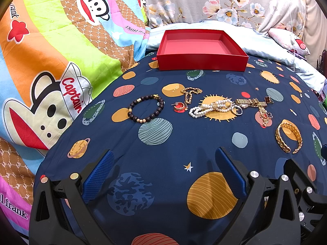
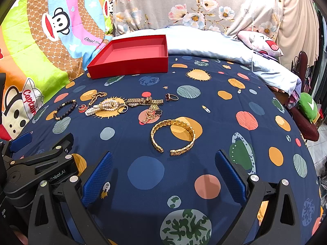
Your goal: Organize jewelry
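Bed bears jewelry; my left gripper (image 1: 163, 171) and right gripper (image 2: 163, 171) gape empty. I'd pinch the near gold cuff (image 2: 172, 135) sideways, then carry it to the far red box (image 2: 130, 56).

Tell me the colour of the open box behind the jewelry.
Red, inside and out; the box shows best in the left wrist view.

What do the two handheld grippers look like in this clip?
Both match: the left gripper and right gripper have black plastic finger arms with silver round fasteners and blue pads with a fine grid texture. White lettering ending "nRobot.AI" marks one black body. No cables or sleeves show.
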